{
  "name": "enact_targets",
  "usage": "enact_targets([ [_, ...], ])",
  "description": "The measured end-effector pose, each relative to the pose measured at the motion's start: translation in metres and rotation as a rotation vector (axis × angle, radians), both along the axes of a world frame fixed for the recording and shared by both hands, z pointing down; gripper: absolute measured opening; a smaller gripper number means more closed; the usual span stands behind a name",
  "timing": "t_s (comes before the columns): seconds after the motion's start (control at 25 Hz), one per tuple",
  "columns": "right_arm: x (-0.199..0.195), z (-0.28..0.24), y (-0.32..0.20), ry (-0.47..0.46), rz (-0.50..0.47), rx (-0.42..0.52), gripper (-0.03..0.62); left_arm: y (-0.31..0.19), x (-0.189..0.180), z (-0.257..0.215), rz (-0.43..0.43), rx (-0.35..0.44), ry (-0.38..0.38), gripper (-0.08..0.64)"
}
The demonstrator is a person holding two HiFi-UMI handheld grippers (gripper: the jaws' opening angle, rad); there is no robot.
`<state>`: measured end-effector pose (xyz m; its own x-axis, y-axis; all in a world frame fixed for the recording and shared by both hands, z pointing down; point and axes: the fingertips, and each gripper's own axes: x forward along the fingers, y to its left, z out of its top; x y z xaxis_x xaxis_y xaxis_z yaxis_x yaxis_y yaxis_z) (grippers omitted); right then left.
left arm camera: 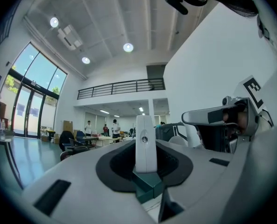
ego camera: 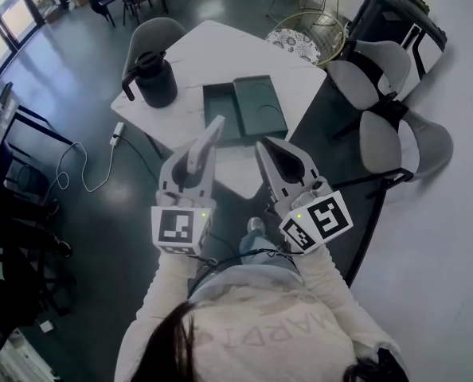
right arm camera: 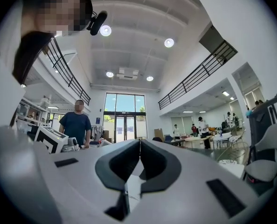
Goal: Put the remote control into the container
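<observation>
My left gripper is shut on a slim white remote control, which sticks up and forward out of its jaws. In the left gripper view the remote control stands upright between the jaws of the left gripper. A dark green container lies open on the white table, its lid beside it on the right. Both grippers hover short of the table's near edge. My right gripper is shut with nothing in it; in its own view the right gripper has its jaws meeting in a line.
A black jug stands on the table's left part. Grey chairs stand to the right and a round wire table beyond. A power strip with its cable lies on the floor at left. A person in a dark shirt stands nearby.
</observation>
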<state>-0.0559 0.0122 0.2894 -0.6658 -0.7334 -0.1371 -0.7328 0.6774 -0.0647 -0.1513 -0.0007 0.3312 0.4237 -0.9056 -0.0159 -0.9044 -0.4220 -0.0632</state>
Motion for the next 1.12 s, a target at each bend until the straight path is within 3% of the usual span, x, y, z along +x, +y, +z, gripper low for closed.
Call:
enact_targets([
  [0.48, 0.05, 0.001, -0.136, -0.023, -0.142, -0.019, 0.017, -0.125, 0.031, 0.031, -0.182, -0.086, -0.04, 0.087],
  [0.84, 0.079, 0.012, -0.181, -0.047, -0.169, -0.05, 0.017, -0.175, 0.047, 0.058, -0.225, -0.156, -0.126, 0.087],
  [1.12, 0.08, 0.02, -0.195, -0.058, -0.19, -0.073, 0.017, -0.194, 0.048, 0.086, -0.23, -0.237, -0.15, 0.087],
])
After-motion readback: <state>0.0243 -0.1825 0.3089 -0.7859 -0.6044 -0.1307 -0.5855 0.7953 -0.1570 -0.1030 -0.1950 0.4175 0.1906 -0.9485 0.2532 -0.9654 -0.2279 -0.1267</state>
